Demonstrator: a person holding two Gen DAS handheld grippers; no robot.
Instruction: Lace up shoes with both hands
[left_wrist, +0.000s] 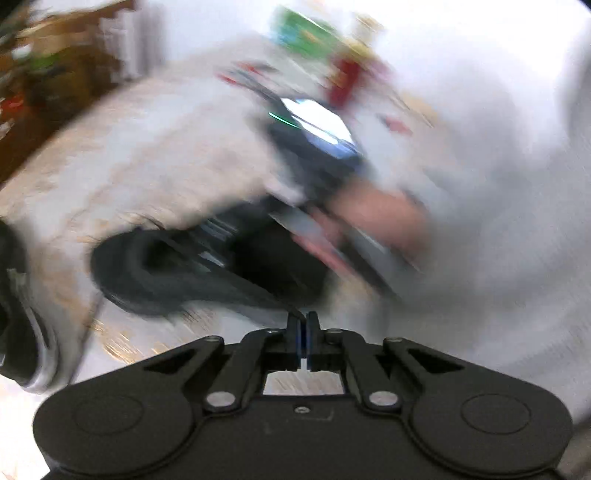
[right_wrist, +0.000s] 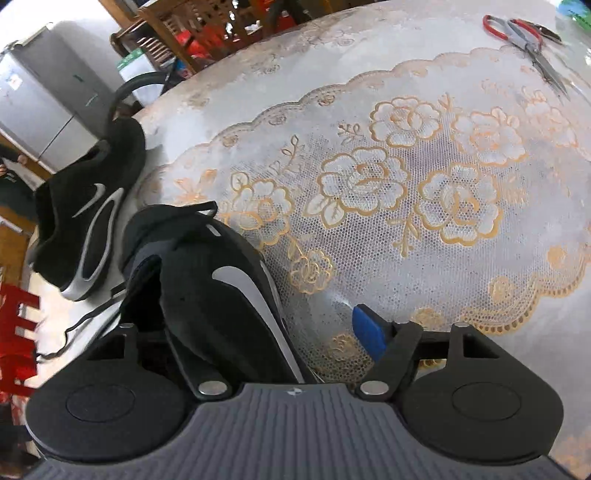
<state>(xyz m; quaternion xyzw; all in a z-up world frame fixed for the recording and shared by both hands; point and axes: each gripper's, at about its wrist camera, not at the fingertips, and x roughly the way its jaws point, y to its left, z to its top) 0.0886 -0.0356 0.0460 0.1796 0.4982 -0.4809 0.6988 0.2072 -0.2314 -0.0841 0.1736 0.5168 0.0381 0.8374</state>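
The black shoe (right_wrist: 221, 288) you are lacing lies on the lace tablecloth (right_wrist: 424, 192), its loose lace (right_wrist: 92, 317) trailing off its left side. Your right gripper (right_wrist: 295, 332) straddles it, jaws apart. Your left gripper (left_wrist: 303, 325) is pinched shut on that lace. A second shoe (right_wrist: 88, 210) sits left of it; scissors (right_wrist: 532, 40) lie far beyond it.

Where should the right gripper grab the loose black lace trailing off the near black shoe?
Judging by the right wrist view, take the loose black lace where it lies flat on the table, left of the near black shoe. Come from above: that stretch is clear of the shoe's body.
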